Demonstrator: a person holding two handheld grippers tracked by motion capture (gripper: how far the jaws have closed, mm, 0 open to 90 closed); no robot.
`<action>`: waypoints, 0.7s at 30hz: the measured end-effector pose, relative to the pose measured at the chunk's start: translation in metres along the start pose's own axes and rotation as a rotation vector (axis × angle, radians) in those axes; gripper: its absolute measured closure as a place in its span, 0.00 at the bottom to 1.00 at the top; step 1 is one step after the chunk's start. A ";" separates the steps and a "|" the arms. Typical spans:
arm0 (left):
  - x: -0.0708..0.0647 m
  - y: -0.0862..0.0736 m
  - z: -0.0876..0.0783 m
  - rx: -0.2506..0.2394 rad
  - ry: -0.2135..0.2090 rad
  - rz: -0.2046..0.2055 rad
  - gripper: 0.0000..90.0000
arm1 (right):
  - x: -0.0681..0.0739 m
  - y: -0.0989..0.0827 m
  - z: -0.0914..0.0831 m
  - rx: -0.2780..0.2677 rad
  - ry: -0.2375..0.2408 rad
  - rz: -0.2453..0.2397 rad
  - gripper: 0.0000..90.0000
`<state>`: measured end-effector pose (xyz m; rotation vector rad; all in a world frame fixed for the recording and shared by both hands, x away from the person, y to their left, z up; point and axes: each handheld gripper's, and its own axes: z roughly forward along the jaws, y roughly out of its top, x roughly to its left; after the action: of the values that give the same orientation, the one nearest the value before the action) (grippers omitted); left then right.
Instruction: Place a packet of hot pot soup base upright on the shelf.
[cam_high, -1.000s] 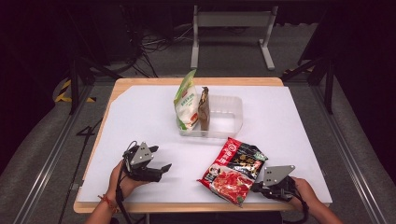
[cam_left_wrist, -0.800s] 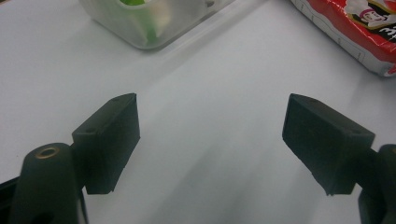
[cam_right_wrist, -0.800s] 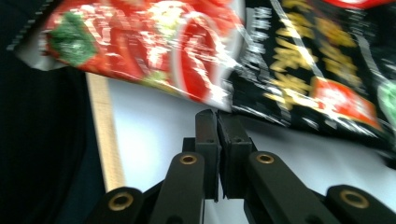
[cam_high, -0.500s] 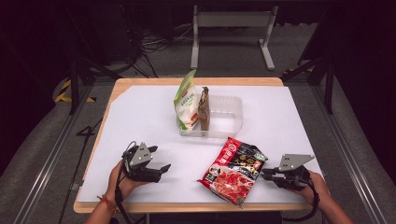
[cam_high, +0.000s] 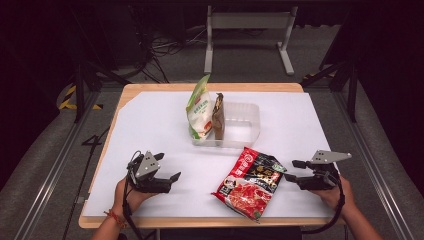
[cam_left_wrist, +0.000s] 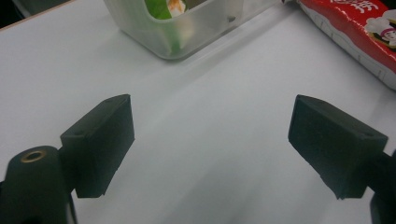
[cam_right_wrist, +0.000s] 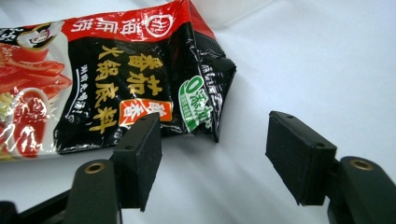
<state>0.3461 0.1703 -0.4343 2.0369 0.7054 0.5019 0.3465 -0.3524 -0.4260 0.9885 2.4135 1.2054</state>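
A red and black soup-base packet lies flat on the white table cover, front right of centre. My right gripper sits just right of it and points at its corner. Its jaws have just been opening and are open, with nothing between them. My left gripper rests at the front left. Its jaws have just been opening a little wider and hold only bare table between them. A clear plastic box stands mid-table with a green and white bag and a brown packet upright inside.
The white cover lies over a wooden table. The red packet's edge shows at the upper right of the left gripper view. Dark floor, metal frames and cables lie around the table.
My right gripper has let go of the red packet's corner, opened and drawn back to the right. The packet stays flat on the table. The left hand has kept still.
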 end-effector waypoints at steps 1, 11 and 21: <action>0.000 0.000 0.000 -0.001 0.004 0.002 0.17 | -0.001 0.001 0.002 0.003 0.009 0.002 0.40; -0.003 0.000 0.001 0.022 0.006 0.032 0.17 | -0.007 0.020 0.027 0.043 0.036 0.071 0.33; -0.005 0.000 0.001 0.027 0.004 0.049 0.19 | -0.008 0.024 0.045 0.068 0.082 0.246 0.33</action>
<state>0.3437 0.1663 -0.4352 2.0826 0.6693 0.5271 0.3860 -0.3207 -0.4358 1.3128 2.4658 1.2726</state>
